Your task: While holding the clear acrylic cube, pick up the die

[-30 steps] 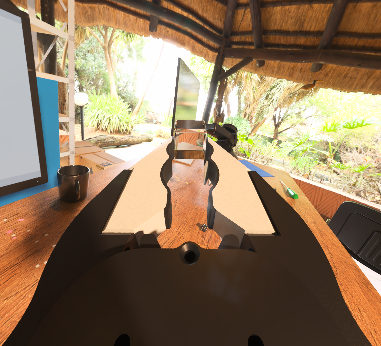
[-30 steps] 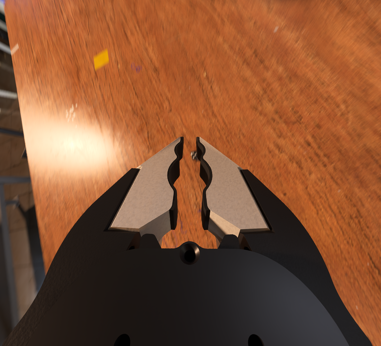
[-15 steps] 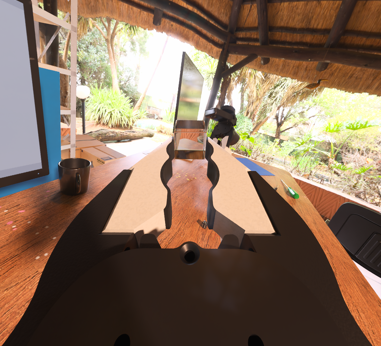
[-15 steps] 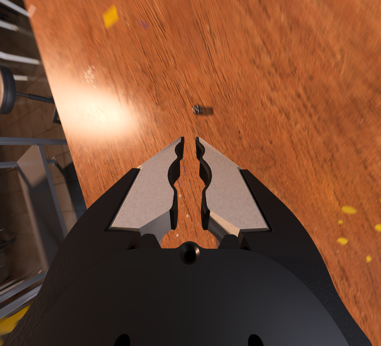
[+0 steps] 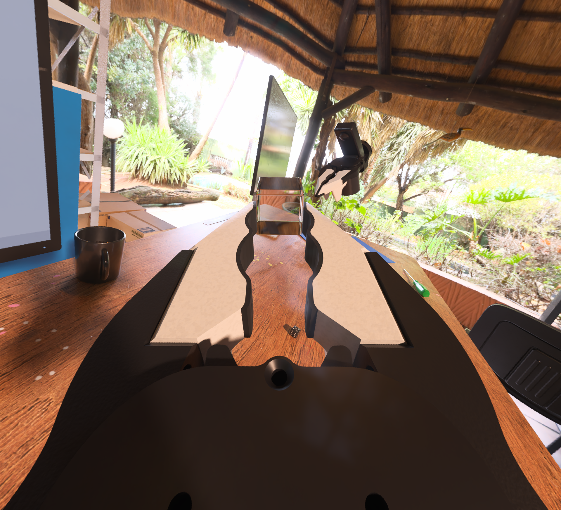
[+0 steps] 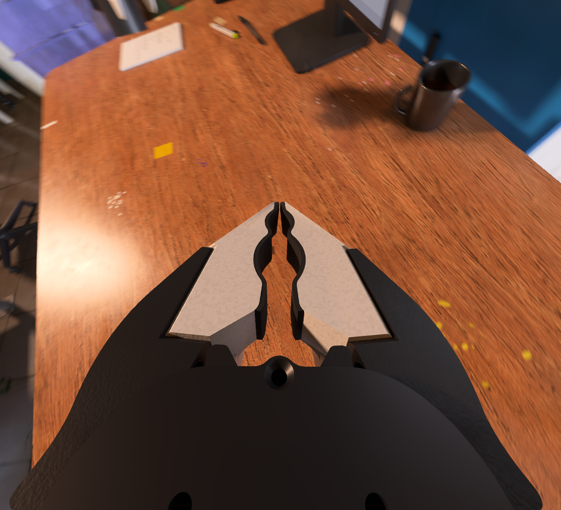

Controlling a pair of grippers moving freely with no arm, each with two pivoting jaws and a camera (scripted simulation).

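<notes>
Lying loose on the brown wooden worktop (image 5: 91,328), small black white-pipped die (image 5: 294,331); beyond, left gripper (image 5: 279,210) clamping clear acrylic cube (image 5: 279,207); farther, right gripper (image 5: 329,187) clenched empty aloft, risking task failure.

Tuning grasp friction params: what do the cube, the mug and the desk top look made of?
Cube: clear, glossy, acrylic or glass by look; the scene behind shows through it, with bright edge glints. It sits between the left gripper fingertips.
Mug: dark brown with a metallic sheen; soft streaked highlights suggest brushed metal, or glazed ceramic.
Desk: reddish wood grain, semi-gloss; a broad glare patch suggests varnish or laminate.
</notes>
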